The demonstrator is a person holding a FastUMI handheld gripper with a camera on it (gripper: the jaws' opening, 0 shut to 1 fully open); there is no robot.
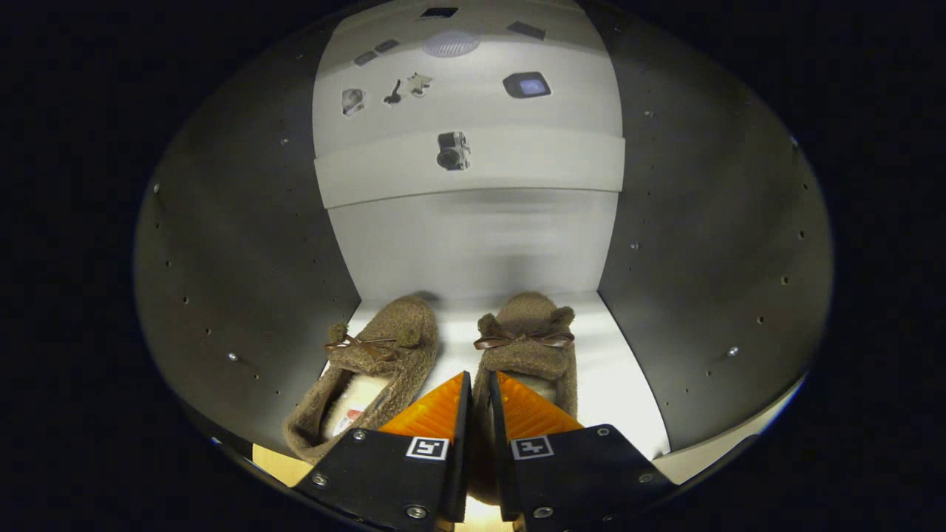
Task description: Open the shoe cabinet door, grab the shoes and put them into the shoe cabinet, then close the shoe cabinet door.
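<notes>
Two brown fuzzy slippers with small bows lie side by side on the white floor (pixel 624 384) of the shoe cabinet, toes toward its back. The left slipper (pixel 384 355) rests just left of my fingers, its light lining showing. The right slipper (pixel 528 332) lies ahead of and partly under my fingers. My gripper (pixel 479 378) is nearly closed, and a strip of the right slipper's inner side wall shows in the narrow gap between both fingers. The heel of that slipper is hidden behind the gripper body.
Dark side walls (pixel 244 244) with rows of small holes close in on both sides (pixel 709 244). A pale back panel (pixel 473 236) stands behind the slippers, with a shelf edge (pixel 517 166) above it carrying small stickers. The cabinet's front lip (pixel 277 462) runs below the left slipper.
</notes>
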